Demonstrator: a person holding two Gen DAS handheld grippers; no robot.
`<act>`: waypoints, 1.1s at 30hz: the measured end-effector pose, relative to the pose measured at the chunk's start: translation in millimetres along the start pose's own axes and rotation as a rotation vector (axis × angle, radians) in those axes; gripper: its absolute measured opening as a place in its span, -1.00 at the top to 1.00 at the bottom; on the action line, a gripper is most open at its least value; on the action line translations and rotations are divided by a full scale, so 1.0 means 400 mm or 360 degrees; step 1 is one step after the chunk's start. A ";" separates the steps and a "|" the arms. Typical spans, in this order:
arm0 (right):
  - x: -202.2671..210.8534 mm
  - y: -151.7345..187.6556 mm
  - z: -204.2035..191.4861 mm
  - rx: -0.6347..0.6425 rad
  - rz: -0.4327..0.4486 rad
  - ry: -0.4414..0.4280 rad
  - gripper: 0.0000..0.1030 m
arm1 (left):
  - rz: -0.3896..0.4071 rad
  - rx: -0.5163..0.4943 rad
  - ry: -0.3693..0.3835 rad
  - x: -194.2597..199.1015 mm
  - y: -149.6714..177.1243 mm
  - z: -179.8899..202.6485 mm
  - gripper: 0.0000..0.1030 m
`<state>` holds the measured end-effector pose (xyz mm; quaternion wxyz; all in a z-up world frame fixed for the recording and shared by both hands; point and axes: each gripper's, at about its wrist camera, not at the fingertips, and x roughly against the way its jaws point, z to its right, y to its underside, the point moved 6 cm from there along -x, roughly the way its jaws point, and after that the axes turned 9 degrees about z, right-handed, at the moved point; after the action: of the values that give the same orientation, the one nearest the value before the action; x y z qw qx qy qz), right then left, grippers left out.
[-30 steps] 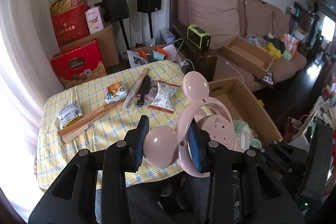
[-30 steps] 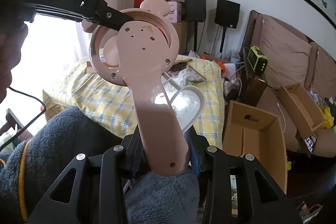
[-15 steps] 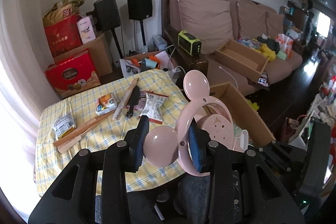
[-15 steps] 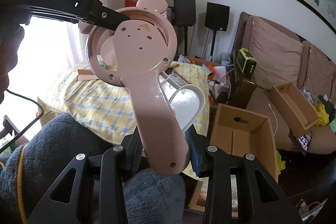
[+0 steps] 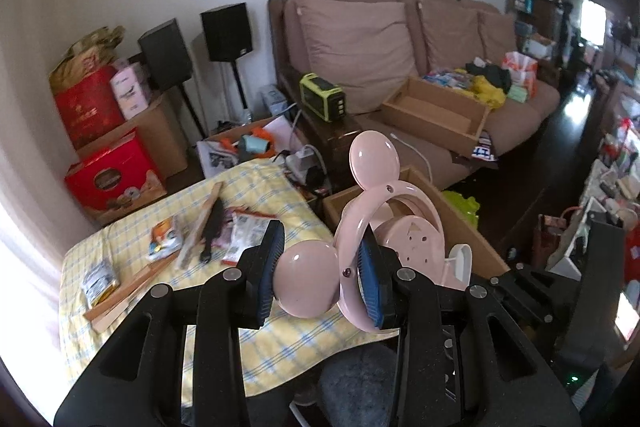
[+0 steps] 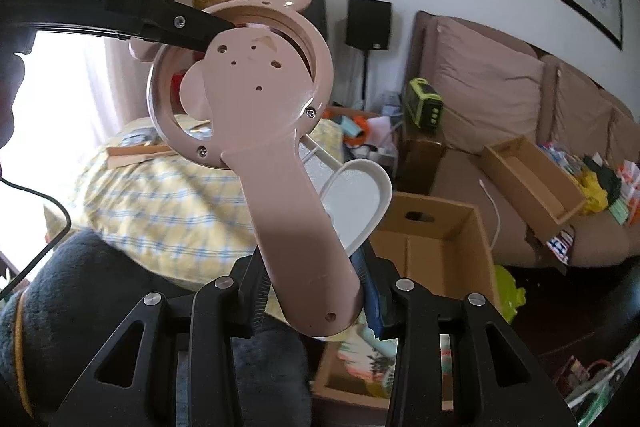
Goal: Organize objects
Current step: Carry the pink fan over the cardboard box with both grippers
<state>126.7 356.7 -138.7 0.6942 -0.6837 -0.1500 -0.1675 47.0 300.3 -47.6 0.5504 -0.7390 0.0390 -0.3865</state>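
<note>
A pink hand-held fan with round mouse ears [image 5: 374,159] hangs in the air between both grippers. My left gripper [image 5: 320,273] is shut on one ear and the ring of the fan's head. My right gripper [image 6: 316,301] is shut on the fan's handle [image 6: 288,211], low in the right wrist view. One black finger of the left gripper [image 6: 192,27] reaches the ring from the upper left there. A white heart-shaped piece [image 6: 356,203] sticks out behind the handle. The fan's front face is hidden.
An open cardboard box [image 6: 432,239] stands on the floor below the fan, beside a table with a yellow checked cloth [image 5: 120,255] that bears snack packets and wooden strips. A brown sofa [image 5: 400,47] carries a second box [image 5: 436,111]. A person's dark fleece sleeve [image 6: 80,287] shows.
Both hands have swung together with the fan held the same way. The table has slid left in view, and the sofa and floor box show more.
</note>
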 end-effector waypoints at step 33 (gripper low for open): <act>-0.051 0.113 0.267 -0.0184 -0.0140 0.0254 0.22 | -0.0084 -0.0106 0.0190 -0.223 0.001 0.244 0.35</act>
<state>130.7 464.5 -186.2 0.6553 -0.6999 -0.1140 -0.2601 44.9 419.7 -104.4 0.5118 -0.7334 0.0651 -0.4427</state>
